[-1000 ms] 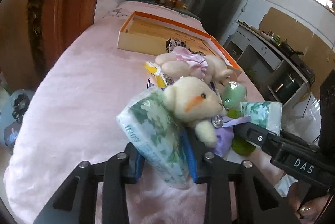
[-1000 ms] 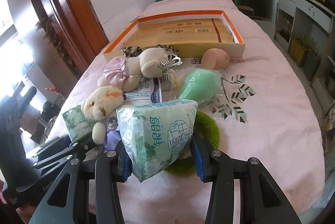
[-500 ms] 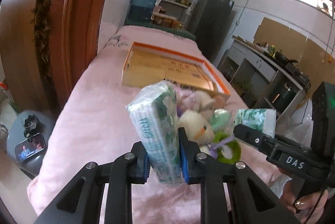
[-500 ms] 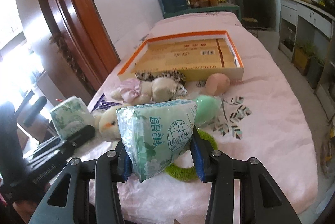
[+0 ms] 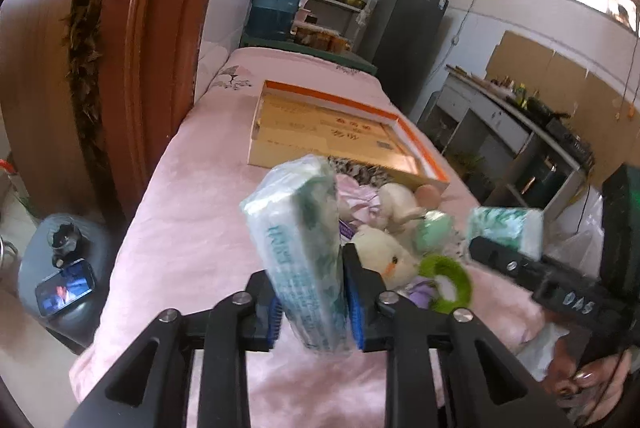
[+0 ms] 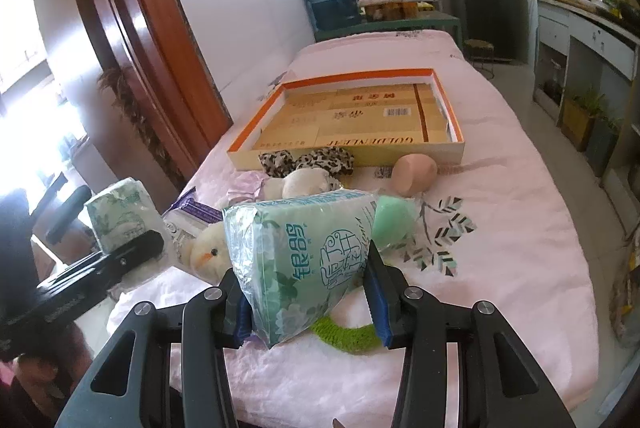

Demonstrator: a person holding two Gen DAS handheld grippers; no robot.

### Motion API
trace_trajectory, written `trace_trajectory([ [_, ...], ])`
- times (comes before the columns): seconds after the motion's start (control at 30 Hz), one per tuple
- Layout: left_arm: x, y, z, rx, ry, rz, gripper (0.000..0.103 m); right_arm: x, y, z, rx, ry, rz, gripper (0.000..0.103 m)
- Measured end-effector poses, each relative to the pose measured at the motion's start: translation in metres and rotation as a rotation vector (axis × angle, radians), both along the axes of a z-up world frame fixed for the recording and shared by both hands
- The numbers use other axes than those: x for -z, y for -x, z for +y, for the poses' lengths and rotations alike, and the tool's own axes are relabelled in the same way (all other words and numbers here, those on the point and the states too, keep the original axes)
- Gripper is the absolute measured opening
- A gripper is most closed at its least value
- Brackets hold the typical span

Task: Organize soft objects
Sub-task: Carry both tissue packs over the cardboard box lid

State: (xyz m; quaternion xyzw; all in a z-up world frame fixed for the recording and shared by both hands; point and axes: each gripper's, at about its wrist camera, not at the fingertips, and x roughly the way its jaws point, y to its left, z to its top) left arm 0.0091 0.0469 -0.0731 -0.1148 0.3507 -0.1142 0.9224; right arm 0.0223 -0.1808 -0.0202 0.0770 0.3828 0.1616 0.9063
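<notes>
**Two tissue packs held above the pink worktop**

The left gripper (image 5: 310,312) has its jaws pressed on a green-and-white plastic-wrapped tissue pack (image 5: 300,248), held on end above the pink-covered worktop (image 5: 192,228); those jaws have just been opening a little, the pack between them. The right gripper (image 6: 308,304) has its jaws about half open, clamped on a second mint-green tissue pack (image 6: 304,256). Below lie a cream plush chick (image 6: 208,252), a green crocheted ring (image 6: 344,336), a mint-green egg-shaped sponge (image 6: 392,220) and a peach one (image 6: 414,172). Beyond stands an orange-rimmed shallow cardboard box (image 6: 360,116).
</notes>
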Motion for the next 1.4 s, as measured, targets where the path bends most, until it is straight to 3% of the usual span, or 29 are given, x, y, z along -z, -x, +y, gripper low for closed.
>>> trace_trajectory([
  [0.53,0.034,-0.006,0.022,-0.049,0.017,0.026,0.029,0.010,-0.001,0.007,-0.016,0.006,0.028,0.047],
  [0.67,0.037,-0.007,0.027,-0.062,0.045,0.031,0.019,0.011,-0.002,0.008,-0.019,0.011,0.032,0.047],
  [0.97,0.007,-0.003,0.018,-0.039,0.024,-0.041,0.018,0.005,-0.003,0.011,-0.033,0.024,0.006,0.047],
  [1.4,-0.040,-0.041,-0.013,-0.049,-0.048,-0.095,0.018,-0.019,-0.029,0.012,-0.052,0.071,-0.061,0.047],
])
